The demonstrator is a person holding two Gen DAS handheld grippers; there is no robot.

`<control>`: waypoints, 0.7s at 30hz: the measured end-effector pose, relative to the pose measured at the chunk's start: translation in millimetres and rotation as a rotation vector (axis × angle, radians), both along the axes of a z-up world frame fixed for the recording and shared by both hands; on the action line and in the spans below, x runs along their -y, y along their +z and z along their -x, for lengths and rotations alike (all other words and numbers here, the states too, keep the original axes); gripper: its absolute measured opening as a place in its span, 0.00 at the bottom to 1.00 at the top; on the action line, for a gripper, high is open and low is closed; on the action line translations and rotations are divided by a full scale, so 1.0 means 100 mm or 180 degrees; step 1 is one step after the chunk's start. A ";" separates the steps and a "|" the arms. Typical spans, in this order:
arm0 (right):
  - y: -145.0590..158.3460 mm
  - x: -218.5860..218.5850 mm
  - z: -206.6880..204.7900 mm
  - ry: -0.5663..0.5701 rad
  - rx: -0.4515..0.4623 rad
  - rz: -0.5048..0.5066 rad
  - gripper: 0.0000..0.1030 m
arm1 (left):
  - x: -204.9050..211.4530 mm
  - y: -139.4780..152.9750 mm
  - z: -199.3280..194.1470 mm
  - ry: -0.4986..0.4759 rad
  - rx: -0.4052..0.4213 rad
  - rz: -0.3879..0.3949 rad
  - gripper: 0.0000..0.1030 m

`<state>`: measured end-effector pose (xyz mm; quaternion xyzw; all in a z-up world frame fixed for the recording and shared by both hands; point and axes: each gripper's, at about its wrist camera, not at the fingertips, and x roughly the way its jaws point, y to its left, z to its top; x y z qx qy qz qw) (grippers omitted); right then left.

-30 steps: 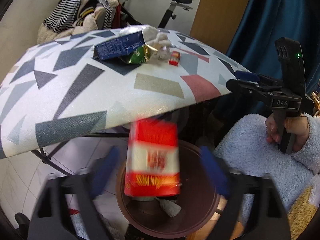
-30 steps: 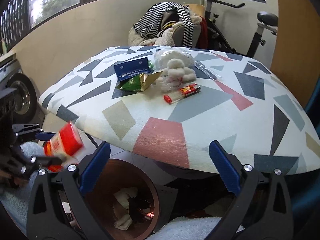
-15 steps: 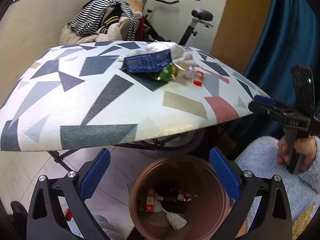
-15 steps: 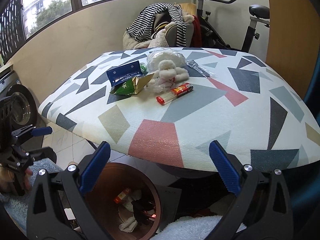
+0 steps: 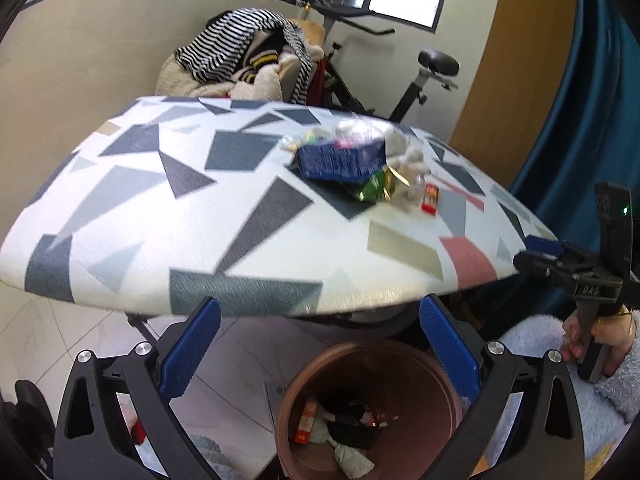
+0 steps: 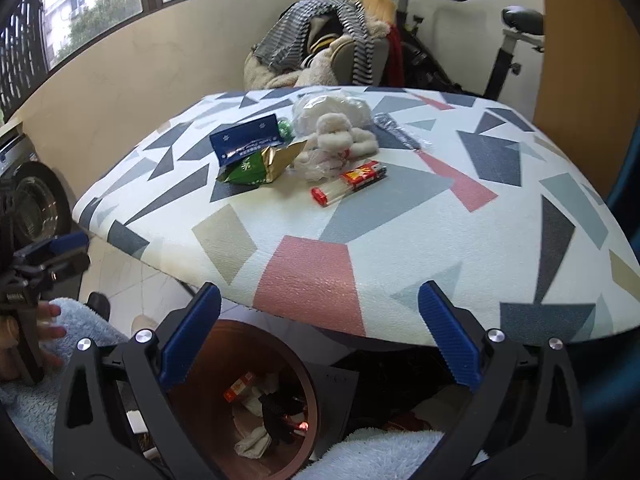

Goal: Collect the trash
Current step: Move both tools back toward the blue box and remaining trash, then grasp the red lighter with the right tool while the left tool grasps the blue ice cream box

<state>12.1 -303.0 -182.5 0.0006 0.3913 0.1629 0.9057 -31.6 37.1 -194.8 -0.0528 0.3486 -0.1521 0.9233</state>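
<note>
- left gripper: fingers spread wide, nothing between them; it hangs above the brown bin, which stands on the tiled floor just under the counter edge.
- right gripper: fingers released and empty, poised over the counter's near edge with the bin below and to the left.
- inside the bin: a small red and white box, crumpled white tissue, something black; a red glint too small to name.
- trash on the counter, clustered toward the far side: blue box, with a green and gold foil wrapper touching its near edge.
- just right of that, a clear bag of white fluffy stuff; near it a red and clear pack of thin sticks lies flat.
- a clear wrapper lies beyond the bag, apart from the rest.
- a hand in a pale blue fleece sleeve holds each gripper.
- background: exercise bike, clothes heaped on a chair.
</note>
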 end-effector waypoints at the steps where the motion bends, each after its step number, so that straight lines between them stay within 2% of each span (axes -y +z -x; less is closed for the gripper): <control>1: 0.03 -0.02 -0.07 0.0058 -0.0014 0.0119 0.94 | -0.01 0.03 -0.02 0.0003 0.0017 0.0003 0.94; 4: 0.09 -0.05 -0.21 0.0174 0.0016 0.0264 0.94 | -0.03 0.14 -0.11 0.0024 0.0083 -0.0013 0.94; 9: 0.08 -0.10 -0.66 0.0459 0.0046 0.0635 0.94 | -0.07 0.32 -0.35 0.0021 0.0054 0.0091 0.94; 12: 0.03 -0.12 -0.94 0.0558 0.0021 0.0753 0.94 | -0.09 0.40 -0.55 0.0095 -0.0022 -0.0063 0.94; 16: 0.00 -0.16 -1.23 0.0680 -0.0030 0.0732 0.94 | -0.20 0.44 -0.76 0.0171 -0.0145 0.0088 0.94; 18: -0.07 -0.22 -1.39 0.0806 -0.0119 0.0823 0.94 | -0.25 0.45 -0.85 0.0209 -0.0196 0.0187 0.94; 21: -0.18 -0.32 -1.55 0.1040 -0.0254 0.1033 0.94 | -0.28 0.44 -0.95 0.0263 -0.0204 0.0193 0.94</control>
